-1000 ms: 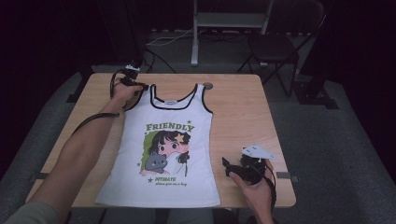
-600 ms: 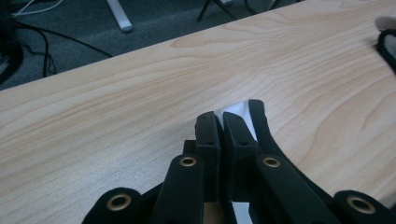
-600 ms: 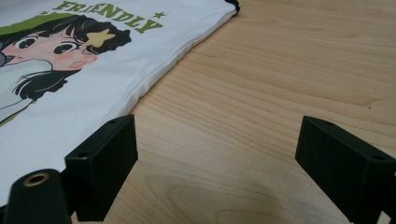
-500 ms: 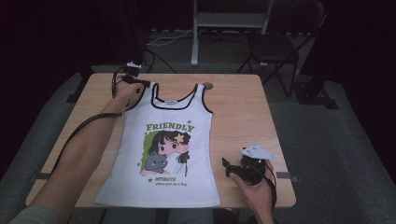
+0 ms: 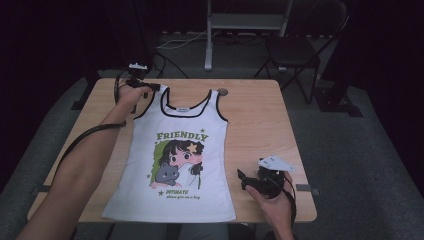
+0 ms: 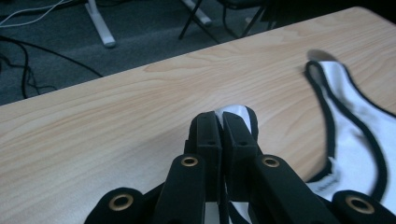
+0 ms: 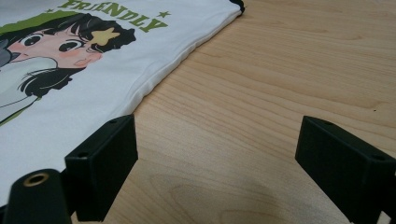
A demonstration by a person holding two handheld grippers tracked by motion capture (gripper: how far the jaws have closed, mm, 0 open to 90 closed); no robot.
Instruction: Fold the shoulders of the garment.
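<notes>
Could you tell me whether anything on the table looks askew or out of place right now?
Only slightly. The tank top lies flat on the table, print up, but its left strap is pinched in the shut left gripper, so it sits off the wood unlike the other strap. The right gripper is open beside the hem.

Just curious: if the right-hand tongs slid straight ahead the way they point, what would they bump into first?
Probably the white tank top: the open right tongs aim across bare table toward its side edge, though depth is hard to judge.
</notes>
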